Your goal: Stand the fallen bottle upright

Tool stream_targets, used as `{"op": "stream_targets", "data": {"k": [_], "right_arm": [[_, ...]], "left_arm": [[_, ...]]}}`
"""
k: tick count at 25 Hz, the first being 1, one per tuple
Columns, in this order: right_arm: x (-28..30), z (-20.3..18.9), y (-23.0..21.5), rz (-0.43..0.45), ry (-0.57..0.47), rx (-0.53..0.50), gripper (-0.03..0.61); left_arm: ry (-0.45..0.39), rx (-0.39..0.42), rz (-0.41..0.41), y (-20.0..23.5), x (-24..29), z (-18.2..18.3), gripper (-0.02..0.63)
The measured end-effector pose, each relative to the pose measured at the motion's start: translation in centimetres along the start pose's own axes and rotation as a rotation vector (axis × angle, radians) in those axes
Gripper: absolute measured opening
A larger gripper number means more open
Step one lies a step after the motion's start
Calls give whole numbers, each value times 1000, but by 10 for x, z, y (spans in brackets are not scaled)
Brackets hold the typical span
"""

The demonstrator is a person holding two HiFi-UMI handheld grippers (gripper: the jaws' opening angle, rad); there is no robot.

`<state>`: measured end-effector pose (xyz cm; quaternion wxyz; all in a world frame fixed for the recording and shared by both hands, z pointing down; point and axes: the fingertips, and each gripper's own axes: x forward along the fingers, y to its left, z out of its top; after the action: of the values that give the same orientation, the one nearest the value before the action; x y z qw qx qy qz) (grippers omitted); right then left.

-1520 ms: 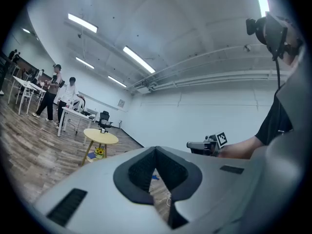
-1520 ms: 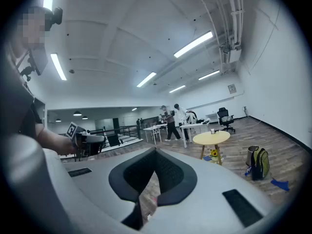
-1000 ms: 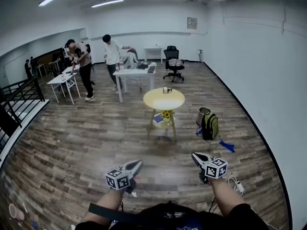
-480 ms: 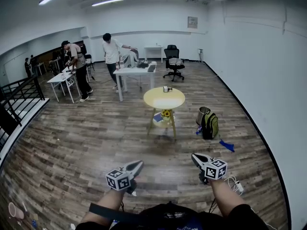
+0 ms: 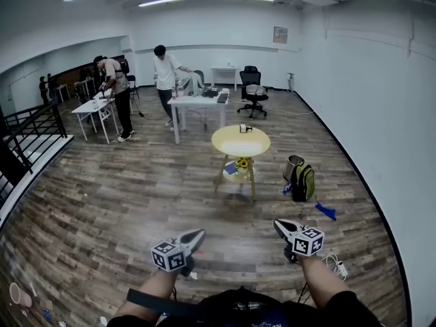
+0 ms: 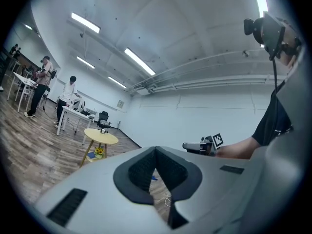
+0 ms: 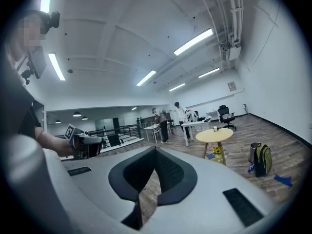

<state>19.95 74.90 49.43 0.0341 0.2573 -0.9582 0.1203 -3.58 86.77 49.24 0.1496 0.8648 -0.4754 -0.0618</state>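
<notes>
A round yellow table (image 5: 230, 144) stands several steps ahead on the wooden floor. A small object (image 5: 245, 128) lies on its top, too small to tell its shape. The table also shows in the left gripper view (image 6: 101, 136) and the right gripper view (image 7: 214, 135). My left gripper (image 5: 201, 232) is held low at the bottom left, jaws shut with nothing between them (image 6: 156, 148). My right gripper (image 5: 277, 223) is at the bottom right, also shut and empty (image 7: 156, 147). Both point level toward the table and are far from it.
A green backpack (image 5: 302, 181) and a metal bin (image 5: 293, 163) stand right of the table. A white cable (image 5: 336, 264) lies on the floor by my right arm. Behind are a white desk (image 5: 197, 104), an office chair (image 5: 253, 90) and two people (image 5: 165, 70). A black railing (image 5: 30, 131) runs along the left.
The whole view has shifted a little toward the yellow table, which looks slightly nearer. Both grippers keep their place in the view and stay shut.
</notes>
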Motion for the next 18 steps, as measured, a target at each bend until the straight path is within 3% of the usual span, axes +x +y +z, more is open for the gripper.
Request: {"op": "stream_targets", "data": {"k": [11,18], "right_arm": [[79,-1,74,13,-8,-7,14],[106,-6,71,15,4,-9,14]], "left_arm": [[-3,2,-2,66,-76,20,9],[8,-5,-14,90,-68,22,9]]}}
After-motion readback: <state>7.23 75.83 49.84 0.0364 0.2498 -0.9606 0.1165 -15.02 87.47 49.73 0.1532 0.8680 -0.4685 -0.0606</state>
